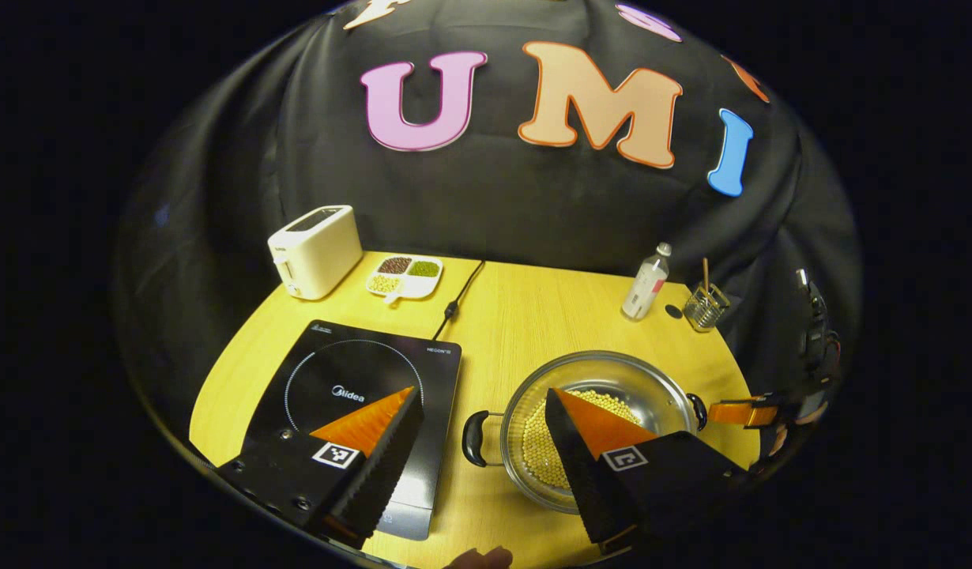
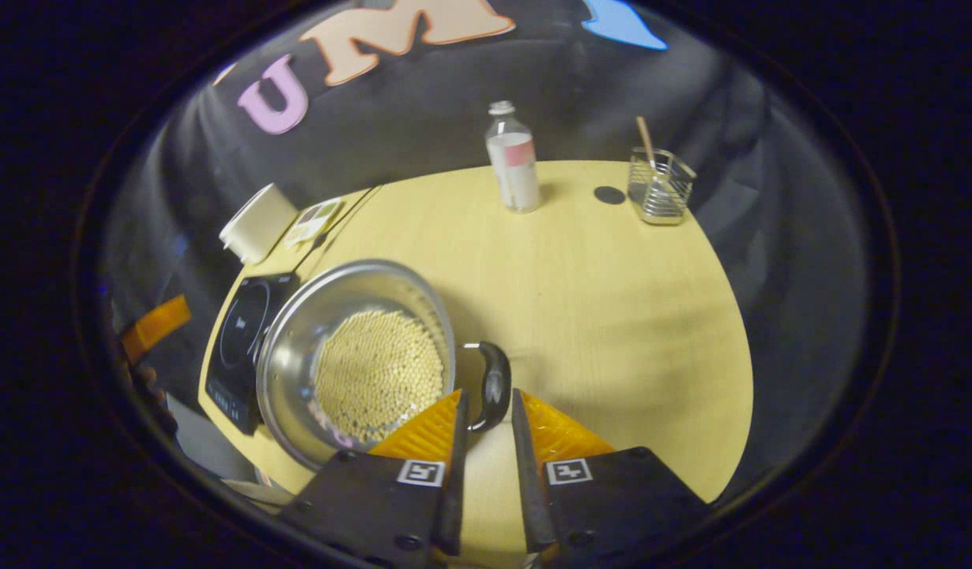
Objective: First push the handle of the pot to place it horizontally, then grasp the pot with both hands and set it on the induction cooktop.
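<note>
Pale wood-grain covered the round desk (image 1: pixel 525 316) in the left gripper view, with black cloth hanging behind it. A flat, glossy black induction cooktop (image 1: pixel 359 395) lay at the near left, and just right of it, apart from it, stood the steel pot (image 1: pixel 604 411), wide and shallow, its floor covered with small round yellow beans (image 1: pixel 545 450). One black loop handle (image 1: pixel 475 438) faced the cooktop. The left gripper (image 1: pixel 486 427) hovered above with its jaws spread wide, holding nothing. Farther back stood a cream toaster (image 1: pixel 316 251), a divided dish of grains (image 1: pixel 405 275), a clear bottle (image 1: pixel 646 283) and a wire basket (image 1: pixel 706 307). At the pot's far side the right gripper (image 1: pixel 743 411) reached in. In the right gripper view, the right gripper (image 2: pixel 486 419) had its fingers (image 2: pixel 431 431) narrowed around the pot's other loop handle (image 2: pixel 492 387), one on each side; whether both pressed on it I could not tell. The pot (image 2: pixel 296 348) looked rigid and smooth-walled, probably weighty with loose beans (image 2: pixel 379 371) that would roll if tipped, so the two handles seemed the safest hold, kept level.
</note>
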Demonstrator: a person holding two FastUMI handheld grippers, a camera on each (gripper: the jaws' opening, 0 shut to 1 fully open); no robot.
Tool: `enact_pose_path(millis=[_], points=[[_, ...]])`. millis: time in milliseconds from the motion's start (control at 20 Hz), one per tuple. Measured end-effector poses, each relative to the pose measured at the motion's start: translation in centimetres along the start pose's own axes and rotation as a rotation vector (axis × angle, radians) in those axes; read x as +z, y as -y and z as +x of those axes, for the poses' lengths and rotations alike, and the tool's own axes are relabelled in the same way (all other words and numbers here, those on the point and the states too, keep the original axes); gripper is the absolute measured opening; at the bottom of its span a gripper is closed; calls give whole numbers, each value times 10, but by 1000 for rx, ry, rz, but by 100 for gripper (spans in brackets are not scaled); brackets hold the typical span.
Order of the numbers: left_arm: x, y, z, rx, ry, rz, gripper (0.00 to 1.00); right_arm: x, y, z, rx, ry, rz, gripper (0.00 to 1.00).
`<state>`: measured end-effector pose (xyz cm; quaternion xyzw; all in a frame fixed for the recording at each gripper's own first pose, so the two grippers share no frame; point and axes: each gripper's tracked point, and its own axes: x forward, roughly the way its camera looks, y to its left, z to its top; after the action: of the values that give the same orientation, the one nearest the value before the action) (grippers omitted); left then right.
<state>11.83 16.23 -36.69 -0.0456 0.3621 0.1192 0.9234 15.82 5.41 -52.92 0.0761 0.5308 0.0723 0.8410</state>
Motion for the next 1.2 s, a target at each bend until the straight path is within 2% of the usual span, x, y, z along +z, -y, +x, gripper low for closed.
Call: enact_pose_path(millis=[50, 150, 200, 250, 300, 600, 650, 700, 750, 850, 900, 950, 1050, 1100, 1200], points=[[-4, -1, 8, -14, -15, -1, 96, 0, -1, 3, -19, -5, 18, 41], [-14, -2, 23, -35, -58, 7, 96, -2, -7, 8, -36, -16, 29, 65], [-19, -3, 29, -42, -76, 13, 96, -3, -6, 11, -55, -20, 17, 73], [-25, -5, 35, -45, -92, 19, 96, -6, -6, 14, -73, -22, 1, 72], [-31, -7, 40, -42, -113, 26, 96, -8, -7, 16, -87, -26, -11, 67], [-71, -9, 68, -44, -217, 30, 95, -25, -11, 37, -142, -78, -98, 68], [-77, -7, 74, -50, -238, 30, 95, -29, -10, 40, -150, -90, -107, 75], [-80, -6, 75, -55, -253, 35, 98, -32, -10, 42, -157, -96, -115, 68], [-83, -4, 79, -58, -262, 42, 91, -33, -8, 45, -161, -98, -123, 68], [-86, 0, 83, -64, -268, 50, 91, -31, -6, 49, -167, -90, -130, 68], [-90, 4, 84, -68, -276, 51, 96, -30, -6, 48, -163, -91, -123, 69], [-95, 7, 87, -71, -292, 49, 90, -32, -5, 48, -160, -91, -114, 66], [-103, -4, 92, -26, -322, 96, 78, -30, -7, 45, -149, -88, -93, 57], [-102, -3, 93, -20, -312, 92, 73, -30, -8, 45, -150, -85, -85, 62], [-103, -2, 92, -14, -312, 91, 64, -30, -8, 45, -138, -83, -79, 52]])
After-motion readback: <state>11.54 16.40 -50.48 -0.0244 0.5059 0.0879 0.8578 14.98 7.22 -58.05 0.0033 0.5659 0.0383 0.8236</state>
